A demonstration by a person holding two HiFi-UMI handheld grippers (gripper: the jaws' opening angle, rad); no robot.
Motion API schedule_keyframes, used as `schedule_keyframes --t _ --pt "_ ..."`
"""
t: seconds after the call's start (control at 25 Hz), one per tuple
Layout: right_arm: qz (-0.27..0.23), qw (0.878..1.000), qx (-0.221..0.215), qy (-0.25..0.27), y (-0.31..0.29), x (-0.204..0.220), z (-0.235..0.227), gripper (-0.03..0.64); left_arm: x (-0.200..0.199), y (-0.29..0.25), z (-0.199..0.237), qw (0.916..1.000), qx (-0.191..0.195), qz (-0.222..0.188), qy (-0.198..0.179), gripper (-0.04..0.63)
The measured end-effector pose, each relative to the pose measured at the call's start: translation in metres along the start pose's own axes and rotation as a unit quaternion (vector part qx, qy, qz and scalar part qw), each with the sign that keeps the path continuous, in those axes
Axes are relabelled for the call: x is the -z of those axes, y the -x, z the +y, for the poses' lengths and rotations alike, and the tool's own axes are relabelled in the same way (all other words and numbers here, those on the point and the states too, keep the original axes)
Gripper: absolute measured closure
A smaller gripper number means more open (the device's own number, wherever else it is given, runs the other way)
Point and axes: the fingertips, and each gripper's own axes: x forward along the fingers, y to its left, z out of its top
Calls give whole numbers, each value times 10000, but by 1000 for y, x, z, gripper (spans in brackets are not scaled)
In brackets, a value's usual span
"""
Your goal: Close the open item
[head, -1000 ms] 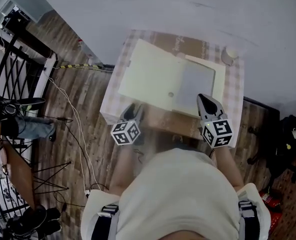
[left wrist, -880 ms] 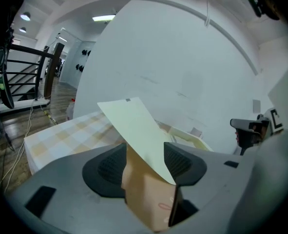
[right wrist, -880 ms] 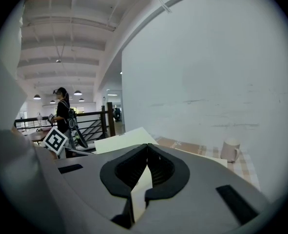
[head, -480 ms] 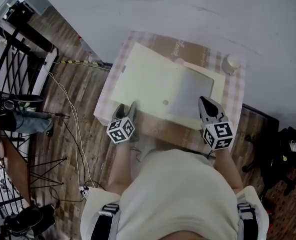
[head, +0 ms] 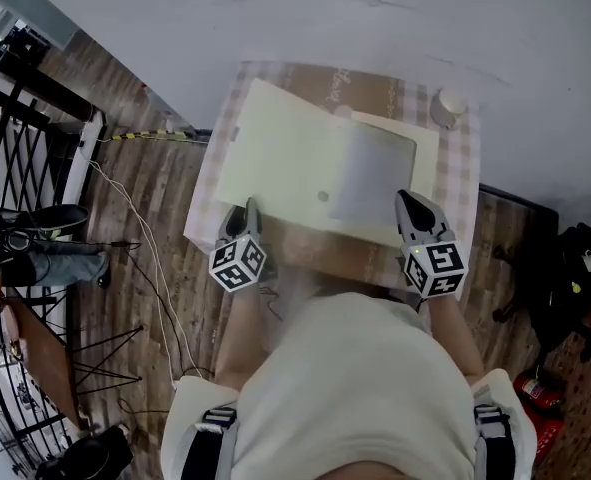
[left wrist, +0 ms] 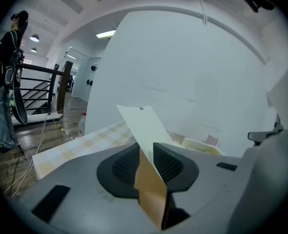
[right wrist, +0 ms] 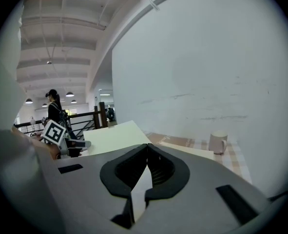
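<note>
Leaning over a checked worktop (head: 467,173), you hold a flat cream box (head: 380,173) that lies open at its middle, with the lid (head: 275,158) spread to the left. Your left tongs (head: 240,211) have just been closing and now pinch the lid's near edge, parted only by the card. Your right tongs (head: 412,203) are closed, tips together on a thin pale edge at the box's near right side. A white mug (head: 448,105) stands at the far right corner.

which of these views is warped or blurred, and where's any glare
Left gripper view and right gripper view: fisheye, black corners, the wall bowed. Left gripper view: ceiling light blown out. Head view: soft even light, no glare on the cream box.
</note>
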Motion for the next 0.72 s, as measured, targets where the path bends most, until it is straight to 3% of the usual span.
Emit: schedule_keyframes --t 0.36,0.72 --pt "-10 9990 437 -97 29 10 -9 617 -33 16 -68 9939 793 -415 -637 548" --pt "-53 9965 819 -179 56 14 -15 617 -41 26 -127 9838 1567 -479 -733 548"
